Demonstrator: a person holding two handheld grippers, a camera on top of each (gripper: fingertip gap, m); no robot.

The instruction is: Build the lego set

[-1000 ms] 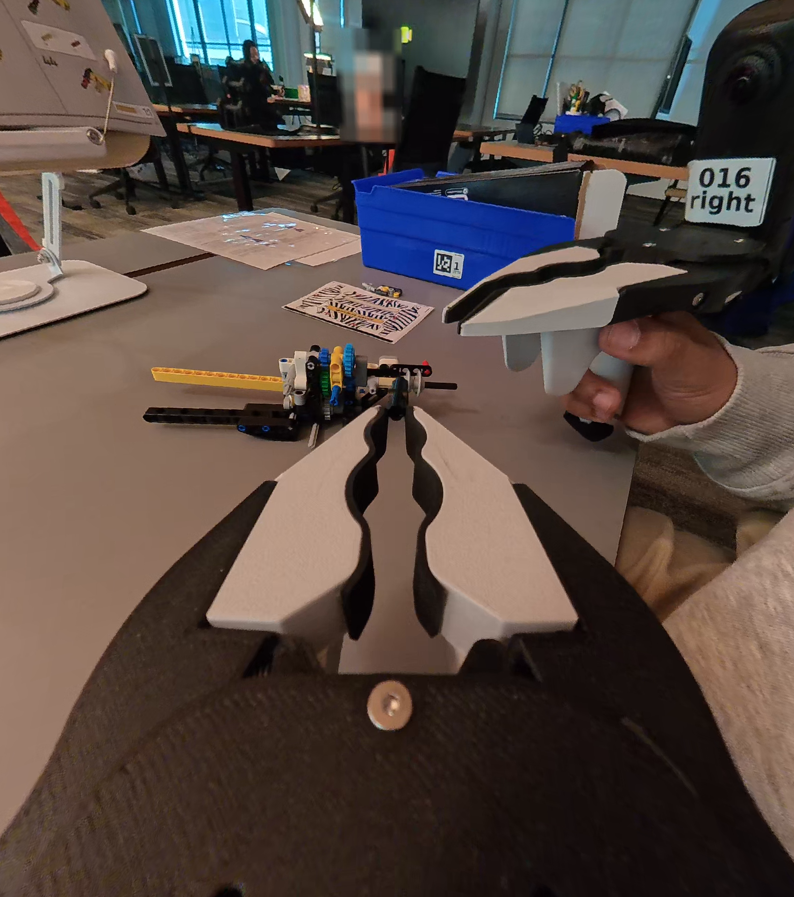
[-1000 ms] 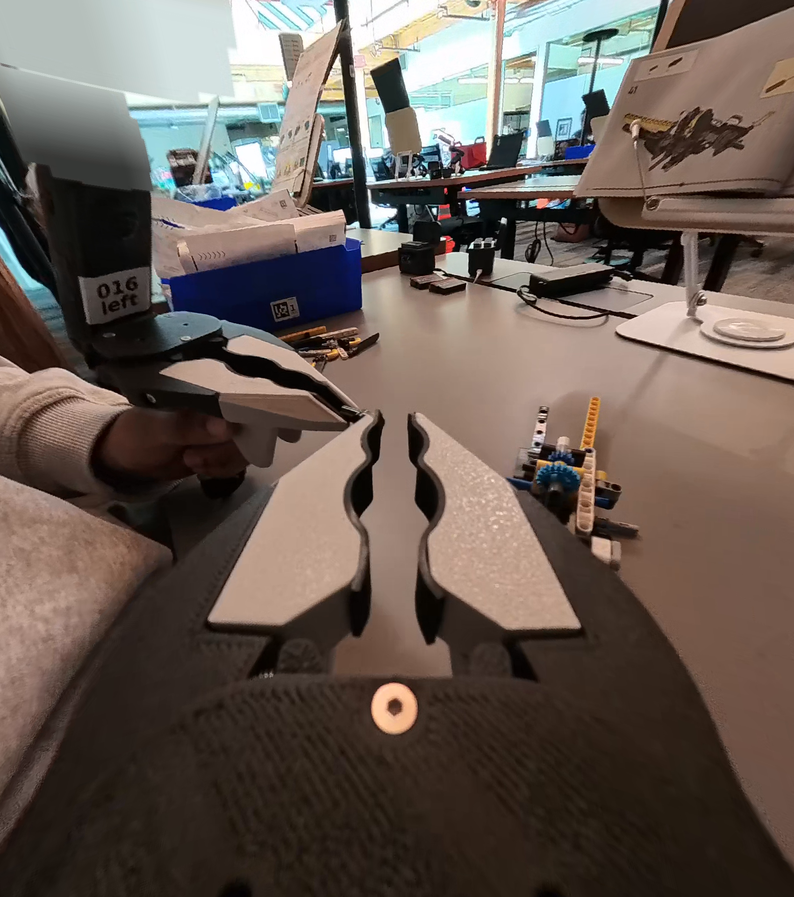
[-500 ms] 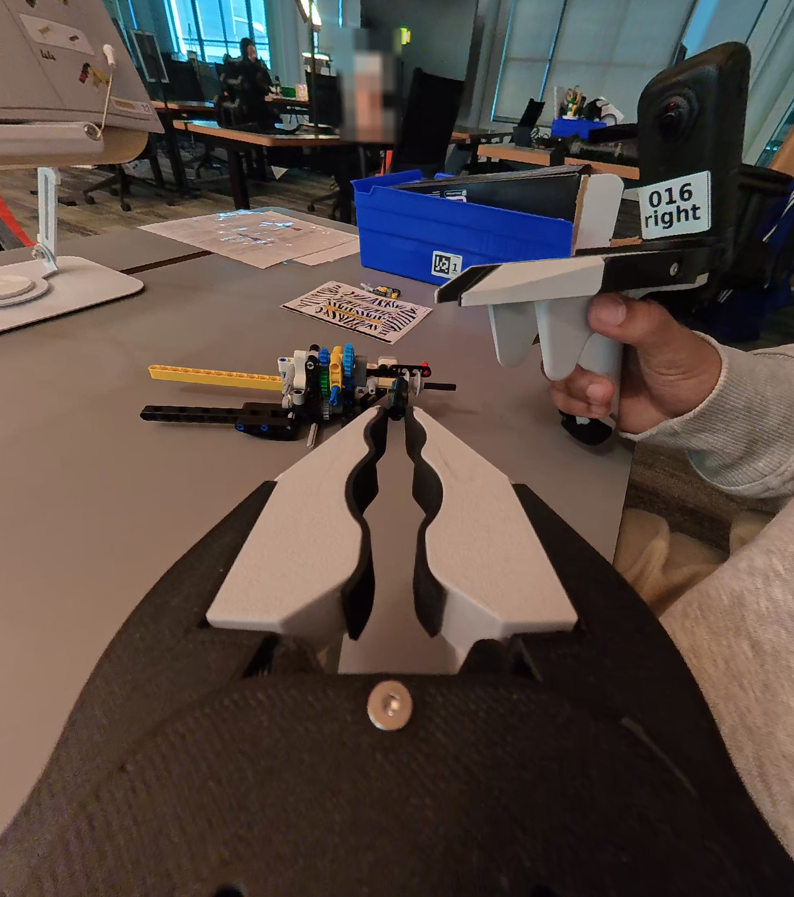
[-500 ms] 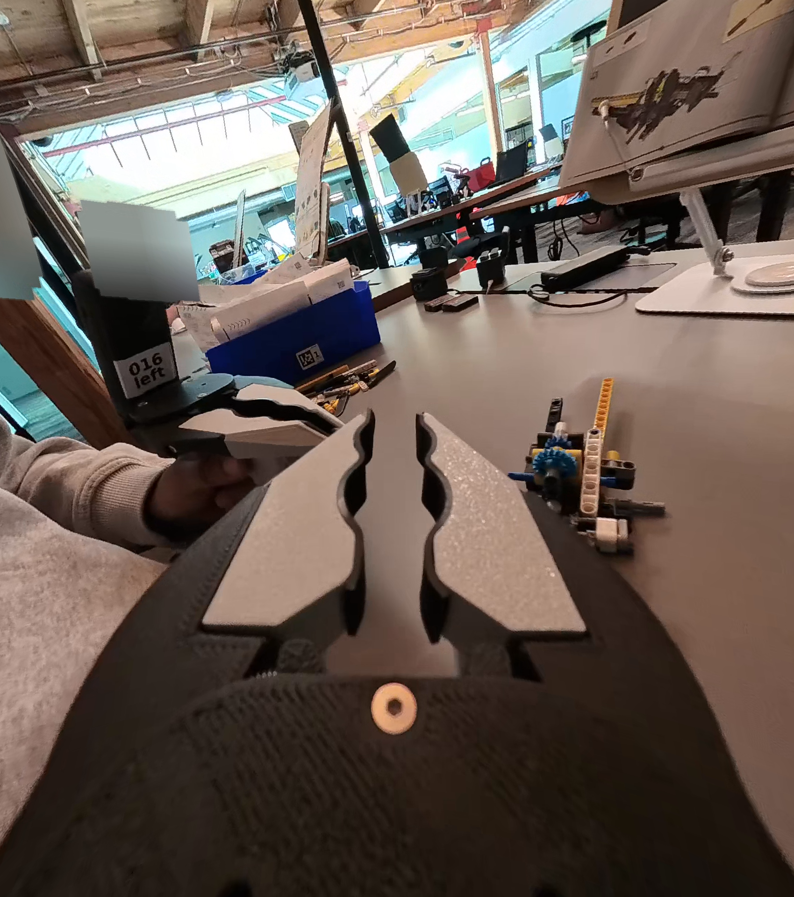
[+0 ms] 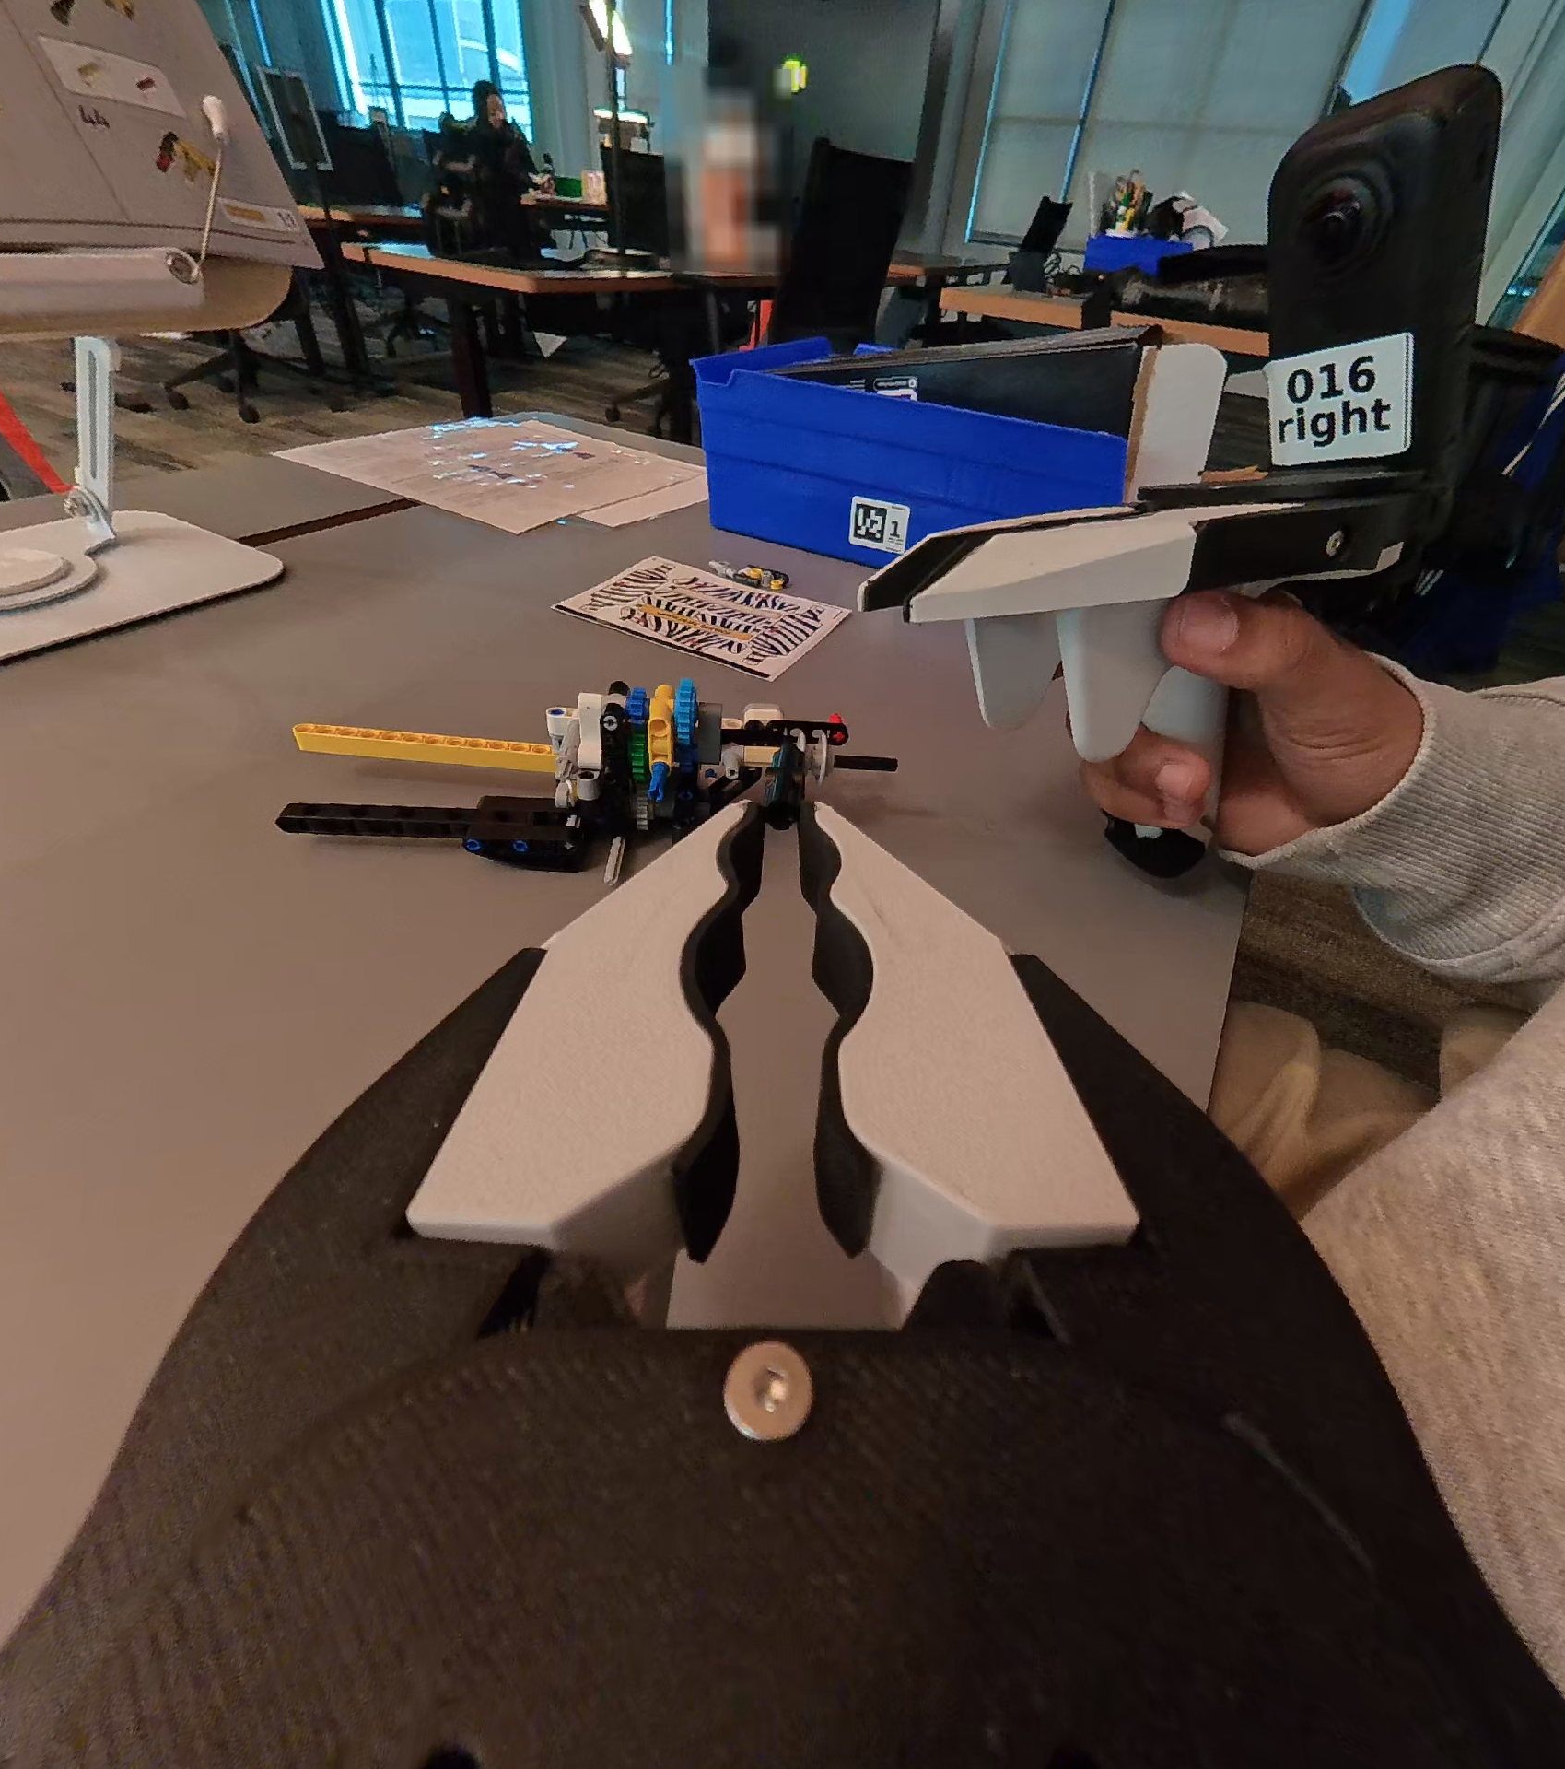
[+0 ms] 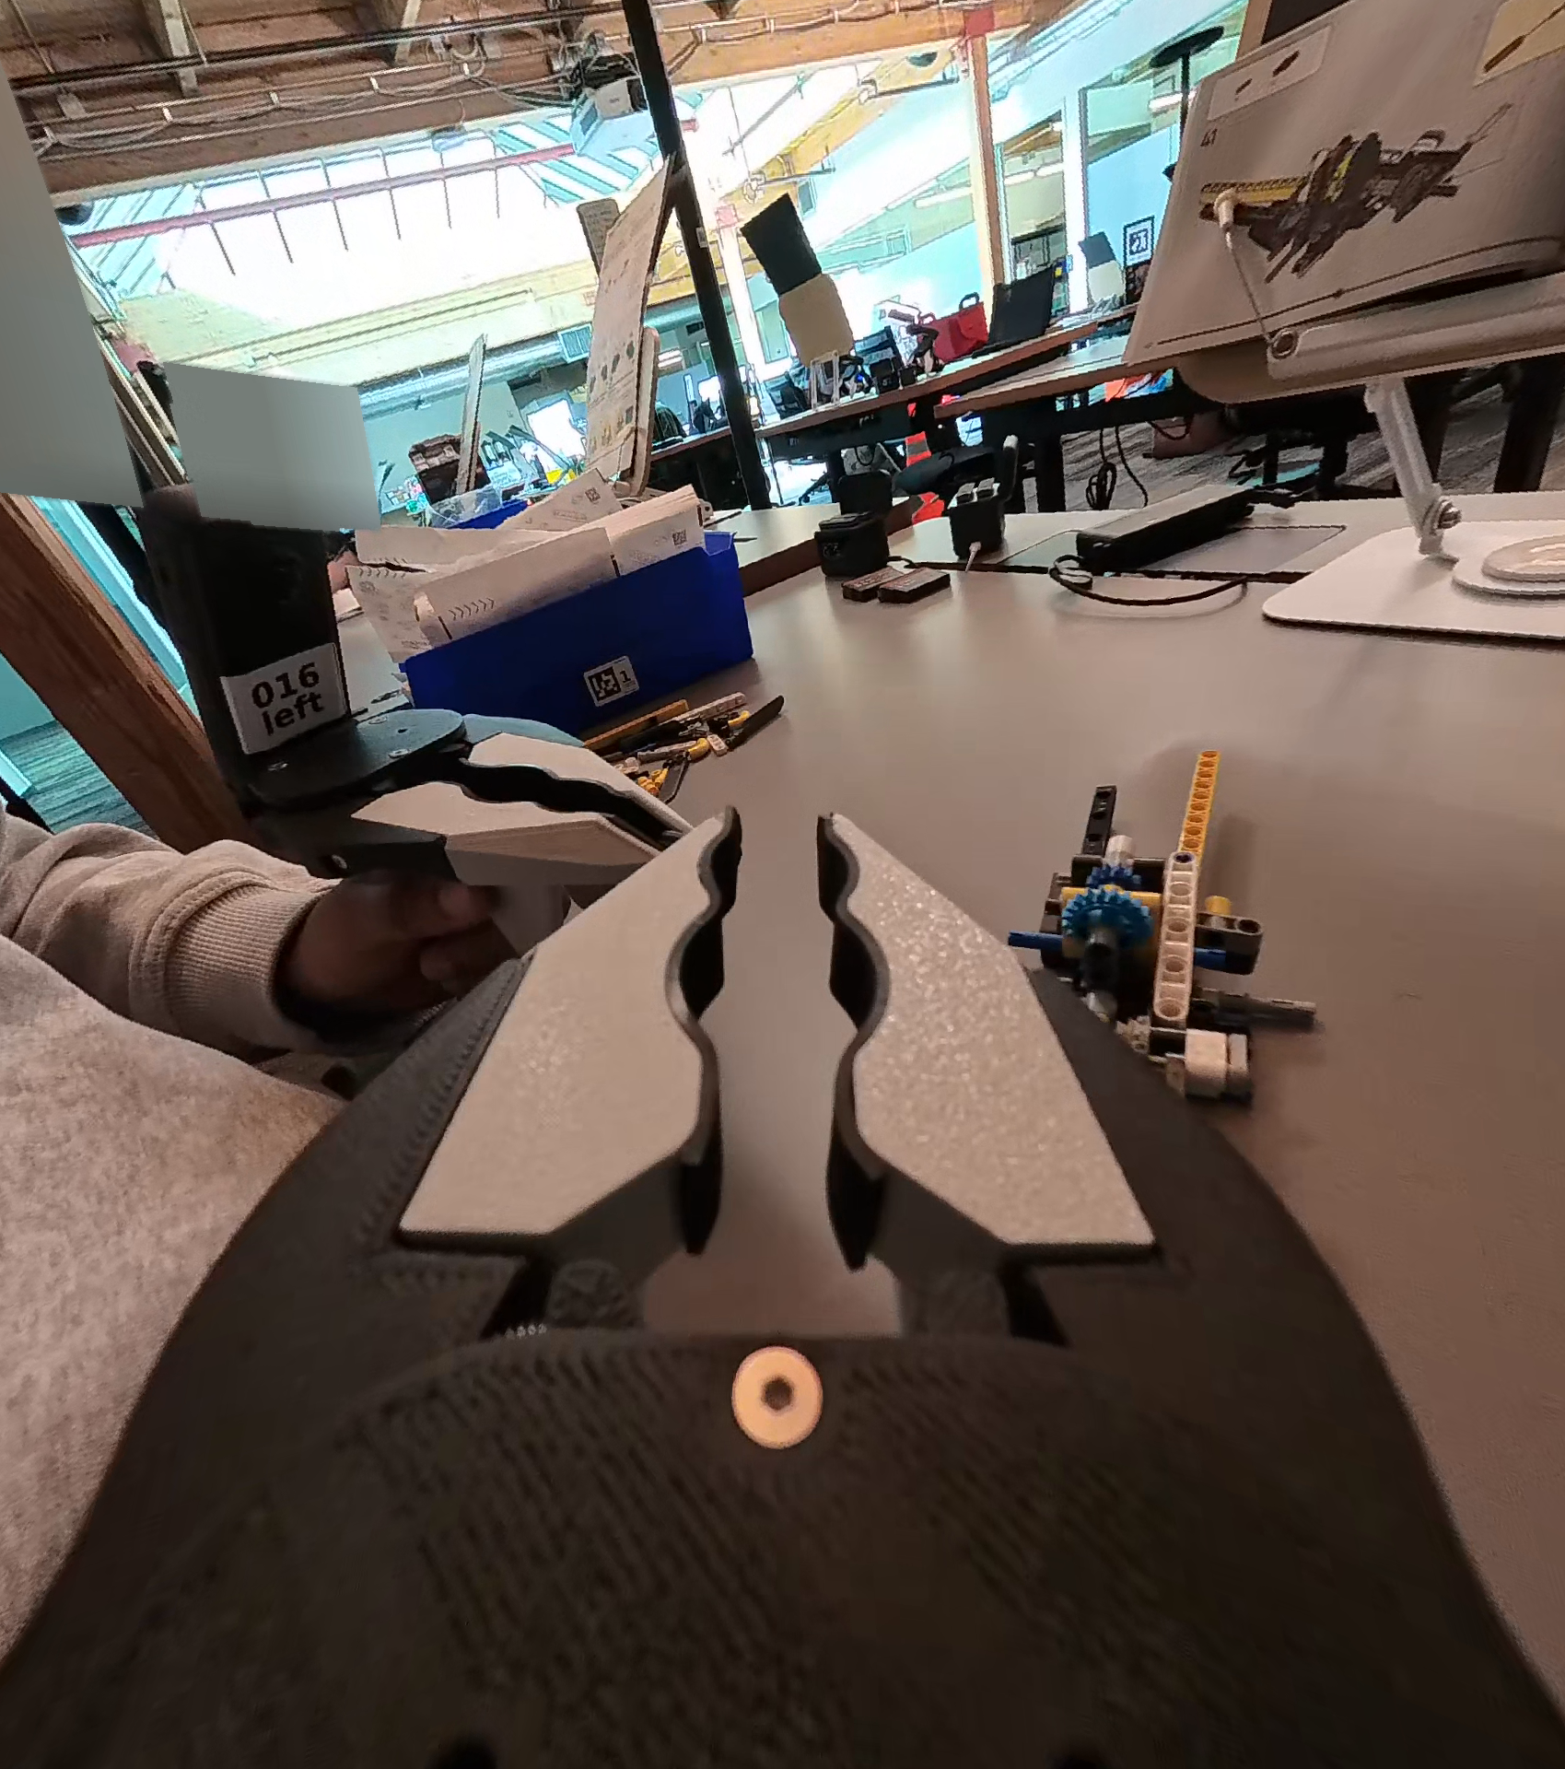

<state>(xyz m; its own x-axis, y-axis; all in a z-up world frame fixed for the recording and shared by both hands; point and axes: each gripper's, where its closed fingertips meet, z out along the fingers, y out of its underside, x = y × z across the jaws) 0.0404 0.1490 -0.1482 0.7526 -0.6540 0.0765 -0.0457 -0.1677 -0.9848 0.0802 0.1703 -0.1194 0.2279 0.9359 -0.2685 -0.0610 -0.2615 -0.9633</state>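
The lego set (image 5: 625, 766) lies on the gray counter (image 5: 137, 957), the left gripper (image 5: 780, 814) pinches a small dark piece at its near end, and the right gripper (image 6: 778, 833) is held open and empty beside it.

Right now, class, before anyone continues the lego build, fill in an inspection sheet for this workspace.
Surface: grey table, flat.
Job's things: part-built lego model lying on the table; instruction booklet open on a stand.
Clutter: blue bin, striped sheet, papers, loose parts beside the bin.
Grippers: left gripper, narrow gap, small dark piece at its tips, grip unclear; right gripper, narrow gap, empty, held above the table.
Cables: black cable by a power brick.
Surroundings: open office with desks.
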